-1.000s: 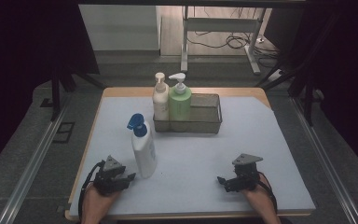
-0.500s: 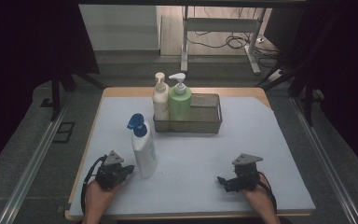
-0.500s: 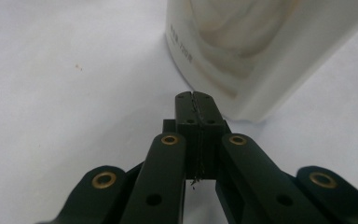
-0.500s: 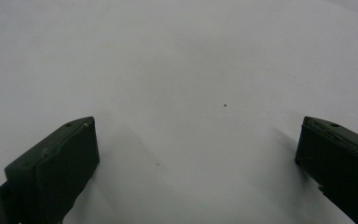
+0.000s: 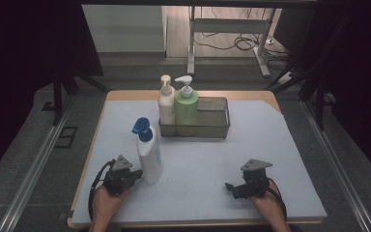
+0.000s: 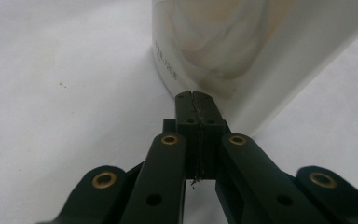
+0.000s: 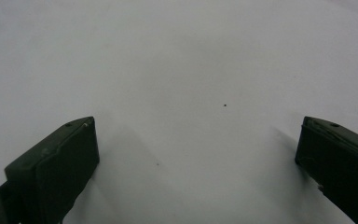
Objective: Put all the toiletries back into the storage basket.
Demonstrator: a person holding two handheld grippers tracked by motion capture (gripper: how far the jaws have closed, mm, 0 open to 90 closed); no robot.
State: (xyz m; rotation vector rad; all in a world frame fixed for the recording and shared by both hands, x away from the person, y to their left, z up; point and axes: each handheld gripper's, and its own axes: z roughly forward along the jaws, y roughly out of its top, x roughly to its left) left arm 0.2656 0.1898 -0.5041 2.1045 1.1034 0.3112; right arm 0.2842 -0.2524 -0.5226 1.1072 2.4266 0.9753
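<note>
At the lower left of the high view, the left gripper (image 5: 134, 175) sits with its jaws pressed together, nothing between them, tips just beside the upright white bottle (image 5: 149, 154) with a blue pump. Lower right, the right gripper (image 5: 231, 186) rests on the counter (image 5: 251, 140), jaws spread wide.

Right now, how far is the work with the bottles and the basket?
Done: the cream bottle and green bottle stand in the mesh basket. In hand: the left tongs are shut, empty, beside the white bottle with blue pump. The right tongs rest open. Probably left: putting that bottle in the basket.
</note>
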